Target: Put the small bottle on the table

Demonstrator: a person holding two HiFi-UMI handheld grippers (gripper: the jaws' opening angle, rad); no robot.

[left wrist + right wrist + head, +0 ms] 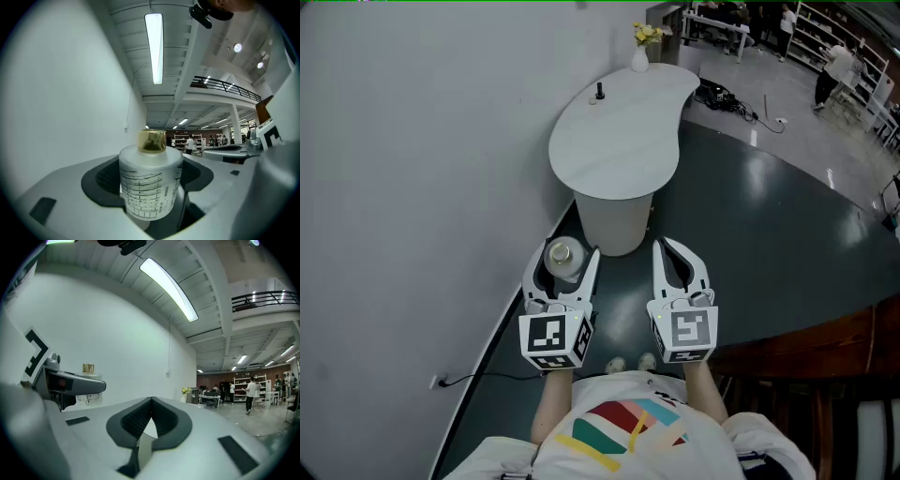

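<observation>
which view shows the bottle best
The left gripper view: the bottle stands upright between the jaws, filling the centre, gold cap and printed label sharp. The head view shows only its top from above. The right gripper view shows it small and partly hidden at the left.

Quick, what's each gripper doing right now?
Left gripper: closed on the small bottle.
Right gripper: closed, nothing between its jaws.
</observation>
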